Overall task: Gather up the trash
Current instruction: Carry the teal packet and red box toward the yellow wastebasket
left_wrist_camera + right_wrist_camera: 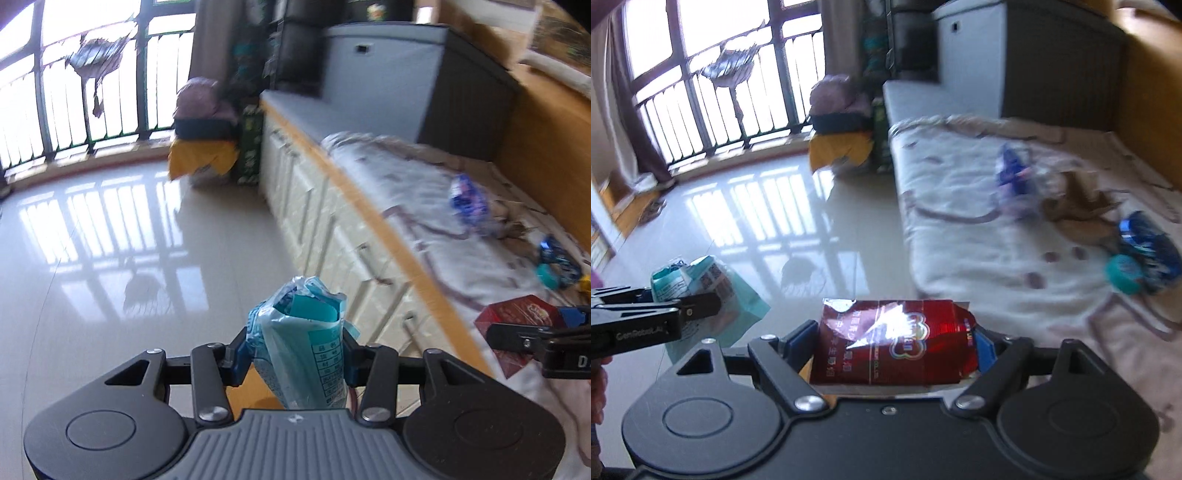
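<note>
Both-handed: left gripper (295,354) around teal packet (299,332), tilted downward.

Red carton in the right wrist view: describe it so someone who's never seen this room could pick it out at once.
Find the bed with the pale patterned cover on the right. At its near edge, the right hand-held gripper is clamped on the red carton. It is crushed, glossy dark red with white print, unlike the teal packet in the left hand-held gripper and the blue wrappers lying on the bed.
</note>
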Available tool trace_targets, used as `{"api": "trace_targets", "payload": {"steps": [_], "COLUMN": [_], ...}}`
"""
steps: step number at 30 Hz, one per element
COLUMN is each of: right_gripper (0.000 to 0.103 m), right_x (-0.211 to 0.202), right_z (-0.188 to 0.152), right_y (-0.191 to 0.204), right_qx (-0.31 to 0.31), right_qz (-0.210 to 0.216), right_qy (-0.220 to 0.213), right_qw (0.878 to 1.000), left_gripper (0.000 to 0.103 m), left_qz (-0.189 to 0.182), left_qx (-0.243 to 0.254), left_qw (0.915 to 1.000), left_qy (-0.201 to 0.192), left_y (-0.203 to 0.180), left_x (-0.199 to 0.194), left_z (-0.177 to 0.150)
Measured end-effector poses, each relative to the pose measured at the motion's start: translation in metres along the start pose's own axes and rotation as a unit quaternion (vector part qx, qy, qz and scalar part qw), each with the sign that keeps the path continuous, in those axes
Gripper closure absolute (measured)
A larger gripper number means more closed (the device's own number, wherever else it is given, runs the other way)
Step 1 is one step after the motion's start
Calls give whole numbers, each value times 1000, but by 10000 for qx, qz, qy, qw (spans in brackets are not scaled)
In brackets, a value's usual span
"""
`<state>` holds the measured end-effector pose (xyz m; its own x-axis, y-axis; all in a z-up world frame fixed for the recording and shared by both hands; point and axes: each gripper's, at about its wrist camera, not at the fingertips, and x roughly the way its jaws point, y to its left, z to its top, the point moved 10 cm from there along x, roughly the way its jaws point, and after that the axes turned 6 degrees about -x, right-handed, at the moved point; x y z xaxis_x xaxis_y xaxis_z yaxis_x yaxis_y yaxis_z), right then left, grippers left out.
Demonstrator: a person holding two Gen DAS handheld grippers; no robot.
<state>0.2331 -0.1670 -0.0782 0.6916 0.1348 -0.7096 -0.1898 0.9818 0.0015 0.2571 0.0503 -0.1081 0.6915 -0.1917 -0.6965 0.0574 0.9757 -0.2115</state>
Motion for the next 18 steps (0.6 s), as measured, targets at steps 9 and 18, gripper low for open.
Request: {"api": "trace_targets", "payload": {"steps": [9, 18], "right_gripper": [19, 19], "right_x": [75, 133], "right_z": [-12, -26], "right_y": [39, 65], "right_qx": [-476, -874], "right_qz": [437, 593], "right_qy": [765, 1271], "right_qw": [9950, 9862], "left_gripper": [55, 55], "left_qz": [-50, 121], "left_qx": [-650, -357], "left_qw": [9960, 9925], "left_qy": [605, 1163], "left_y": [36, 40], "left_x": [71, 139], "left_z": [-15, -34]}}
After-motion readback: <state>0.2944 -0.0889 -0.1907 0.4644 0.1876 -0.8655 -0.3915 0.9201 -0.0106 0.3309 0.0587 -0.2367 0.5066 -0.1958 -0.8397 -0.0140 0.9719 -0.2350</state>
